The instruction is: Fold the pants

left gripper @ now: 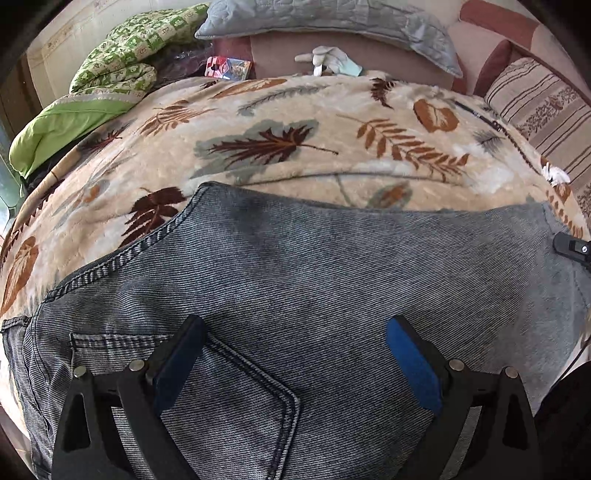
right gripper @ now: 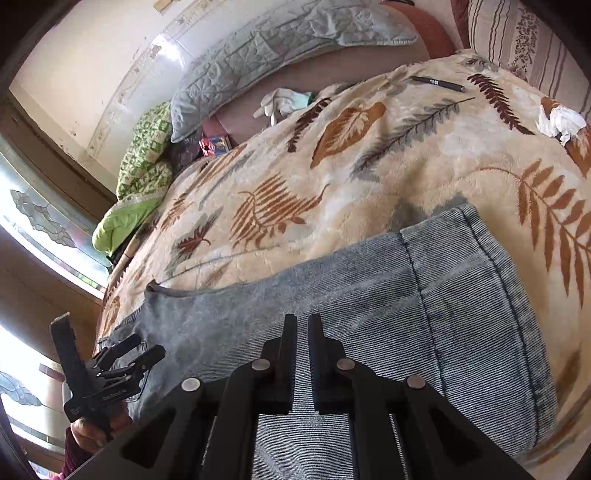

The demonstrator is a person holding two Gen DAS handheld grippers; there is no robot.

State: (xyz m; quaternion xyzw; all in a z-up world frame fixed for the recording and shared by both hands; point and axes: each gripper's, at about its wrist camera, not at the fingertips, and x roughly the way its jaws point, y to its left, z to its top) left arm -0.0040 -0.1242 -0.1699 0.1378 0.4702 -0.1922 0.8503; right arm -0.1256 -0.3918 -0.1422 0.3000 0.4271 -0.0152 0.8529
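Grey-blue denim pants [left gripper: 332,280] lie folded on a cream blanket with a leaf pattern [left gripper: 295,122]. My left gripper [left gripper: 295,325] hovers over the end with the back pocket [left gripper: 243,391]. It is open, its blue pads [left gripper: 413,365] wide apart with only flat denim beneath. My right gripper [right gripper: 302,321] is shut over the pants [right gripper: 369,295] near their folded hem end, with nothing visibly pinched. Its tip shows at the right edge of the left wrist view [left gripper: 570,251]. A person's hand [right gripper: 92,432] holds the left tool at the pants' far left.
On the blanket lie a black pen [right gripper: 437,83] and a crumpled white tissue [right gripper: 557,120]. Behind it are a white glove [left gripper: 325,57], a grey quilted pillow [left gripper: 332,22], a green quilt [left gripper: 122,55], a colourful box [left gripper: 229,68] and a striped cushion [left gripper: 543,107]. A window [right gripper: 40,221] is at left.
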